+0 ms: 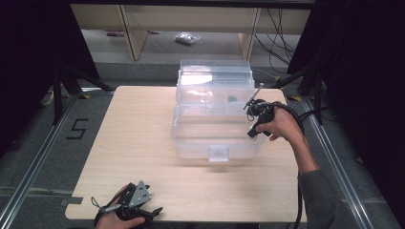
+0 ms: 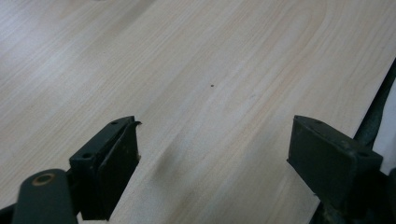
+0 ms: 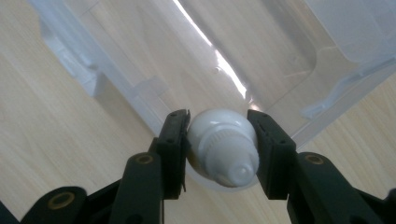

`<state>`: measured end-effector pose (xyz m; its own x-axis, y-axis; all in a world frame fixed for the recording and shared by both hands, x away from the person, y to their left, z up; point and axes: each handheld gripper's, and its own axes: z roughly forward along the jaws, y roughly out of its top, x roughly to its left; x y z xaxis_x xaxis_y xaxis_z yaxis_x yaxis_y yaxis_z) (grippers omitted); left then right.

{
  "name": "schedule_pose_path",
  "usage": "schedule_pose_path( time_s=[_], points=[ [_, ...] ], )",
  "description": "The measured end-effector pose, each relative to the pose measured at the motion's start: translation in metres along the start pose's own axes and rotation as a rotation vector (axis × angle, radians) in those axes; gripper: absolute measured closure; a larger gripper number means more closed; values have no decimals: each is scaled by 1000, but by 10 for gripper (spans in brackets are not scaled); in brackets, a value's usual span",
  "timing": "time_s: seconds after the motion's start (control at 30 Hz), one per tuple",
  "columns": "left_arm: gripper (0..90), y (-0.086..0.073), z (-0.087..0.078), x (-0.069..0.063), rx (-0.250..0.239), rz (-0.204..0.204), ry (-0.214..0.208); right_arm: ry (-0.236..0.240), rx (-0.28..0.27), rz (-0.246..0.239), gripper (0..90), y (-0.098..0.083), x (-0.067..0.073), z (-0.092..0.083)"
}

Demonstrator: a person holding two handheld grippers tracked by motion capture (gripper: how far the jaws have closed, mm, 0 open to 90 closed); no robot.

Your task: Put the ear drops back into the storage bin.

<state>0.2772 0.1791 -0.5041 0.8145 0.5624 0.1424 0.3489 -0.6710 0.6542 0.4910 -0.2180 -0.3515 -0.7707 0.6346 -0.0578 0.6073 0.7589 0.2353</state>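
Note:
A clear plastic storage box (image 1: 191, 143) stands on the far half of the wooden table (image 1: 133, 152), its lid (image 1: 215, 76) raised at the back. My right gripper (image 1: 251, 132) hovers at the box's right wall, a hand around it. In the right gripper view that gripper (image 3: 218, 116) is shut on a small white round bottle (image 3: 219, 137), cap end toward the camera, held over the box's rim (image 3: 140, 100). My left gripper (image 1: 152, 211) rests at the table's near left edge. In its own view the left gripper (image 2: 215, 154) is open with bare wood between its jaws.
A small dark item (image 1: 232, 99) lies inside the box near the back. Beyond the table are wooden shelf legs (image 1: 136, 33) and a plastic bag (image 1: 187, 38) on the floor. Metal rails (image 1: 43, 152) and black stand legs (image 1: 62, 86) flank the table.

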Motion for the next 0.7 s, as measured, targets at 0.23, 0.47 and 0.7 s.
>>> schedule_pose_path(
  time_s=[0.23, 0.47, 0.7],
  points=[
    [156, 0, 0, 0, -4, -15, 3, 10, 43, 45, 602, 7, -6, 18],
    [156, 0, 2, -1, -17, -28, 9, 8, 57, 46, 602, 11, -8, 28],
    [156, 0, 2, -1, -18, -22, 12, 1, 97, 65, 602, 16, -11, 38]
  ],
)
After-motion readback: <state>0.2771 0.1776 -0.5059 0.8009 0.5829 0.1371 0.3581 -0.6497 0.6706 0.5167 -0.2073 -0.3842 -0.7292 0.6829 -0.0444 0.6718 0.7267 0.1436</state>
